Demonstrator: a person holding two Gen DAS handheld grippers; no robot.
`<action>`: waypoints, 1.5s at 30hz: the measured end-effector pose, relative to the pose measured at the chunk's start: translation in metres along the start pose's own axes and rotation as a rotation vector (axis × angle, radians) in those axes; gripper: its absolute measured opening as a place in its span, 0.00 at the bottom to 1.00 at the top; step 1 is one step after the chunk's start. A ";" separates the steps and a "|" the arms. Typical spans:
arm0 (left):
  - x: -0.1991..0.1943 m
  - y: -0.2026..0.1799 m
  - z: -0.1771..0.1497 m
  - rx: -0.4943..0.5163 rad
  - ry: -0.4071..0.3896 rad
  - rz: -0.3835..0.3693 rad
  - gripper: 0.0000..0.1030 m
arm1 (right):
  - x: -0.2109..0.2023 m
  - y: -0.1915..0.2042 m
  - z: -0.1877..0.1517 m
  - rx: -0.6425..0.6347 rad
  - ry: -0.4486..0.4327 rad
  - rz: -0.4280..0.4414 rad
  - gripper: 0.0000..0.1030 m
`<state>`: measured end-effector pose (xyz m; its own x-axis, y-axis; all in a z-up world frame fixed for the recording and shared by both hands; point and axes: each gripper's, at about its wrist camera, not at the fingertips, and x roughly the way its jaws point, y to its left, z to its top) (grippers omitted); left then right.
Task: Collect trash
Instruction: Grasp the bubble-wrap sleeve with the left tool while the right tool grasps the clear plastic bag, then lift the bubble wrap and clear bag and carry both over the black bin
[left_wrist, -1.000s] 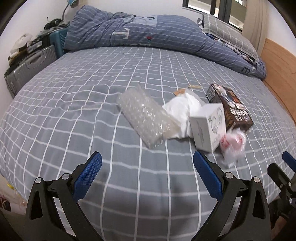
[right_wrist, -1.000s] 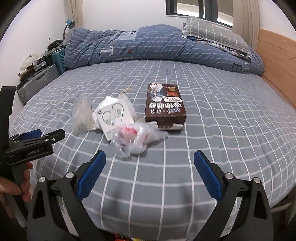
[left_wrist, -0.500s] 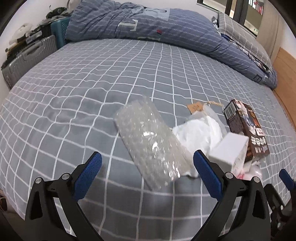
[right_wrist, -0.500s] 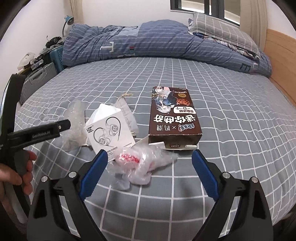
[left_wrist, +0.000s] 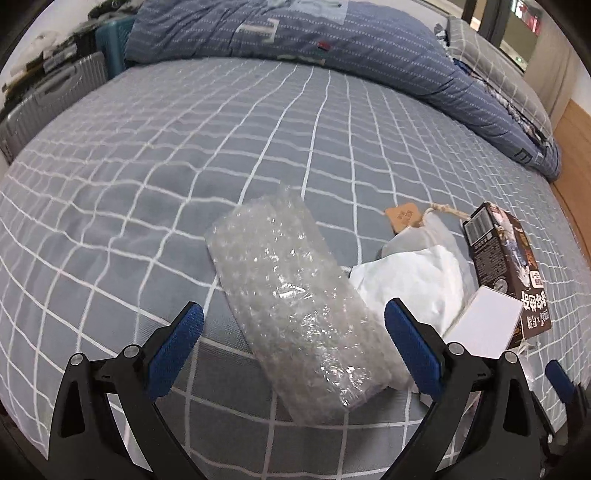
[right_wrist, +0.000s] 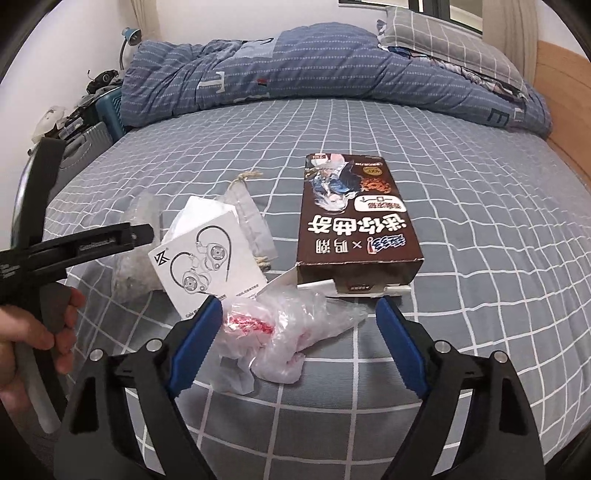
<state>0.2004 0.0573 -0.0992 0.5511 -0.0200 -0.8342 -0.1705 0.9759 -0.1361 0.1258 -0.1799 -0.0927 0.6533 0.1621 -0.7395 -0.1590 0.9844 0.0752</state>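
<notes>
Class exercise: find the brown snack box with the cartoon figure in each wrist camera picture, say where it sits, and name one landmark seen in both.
Left wrist view: brown snack box at the far right edge, right of the white pouch.
Right wrist view: brown snack box at centre, lying flat.
Shared landmark: white earphone box beside it.

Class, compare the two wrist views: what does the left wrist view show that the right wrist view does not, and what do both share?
Left only: the whole bubble wrap and a brown tag.
Right only: a crumpled plastic bag, the earphone print on the white box, a hand.
Both: the brown box, the white box, the bed.
</notes>
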 end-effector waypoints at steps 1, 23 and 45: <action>0.003 0.001 -0.001 0.000 0.011 -0.005 0.90 | 0.001 0.001 -0.001 -0.004 0.003 0.007 0.76; 0.006 0.003 -0.009 0.029 0.039 -0.035 0.30 | 0.011 0.018 -0.009 -0.068 0.056 0.099 0.41; -0.074 -0.020 -0.029 0.105 -0.077 -0.064 0.30 | -0.035 0.006 0.000 -0.031 -0.025 0.048 0.41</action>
<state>0.1397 0.0328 -0.0505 0.6196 -0.0701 -0.7818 -0.0488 0.9906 -0.1275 0.1024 -0.1796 -0.0663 0.6625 0.2112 -0.7187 -0.2137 0.9728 0.0889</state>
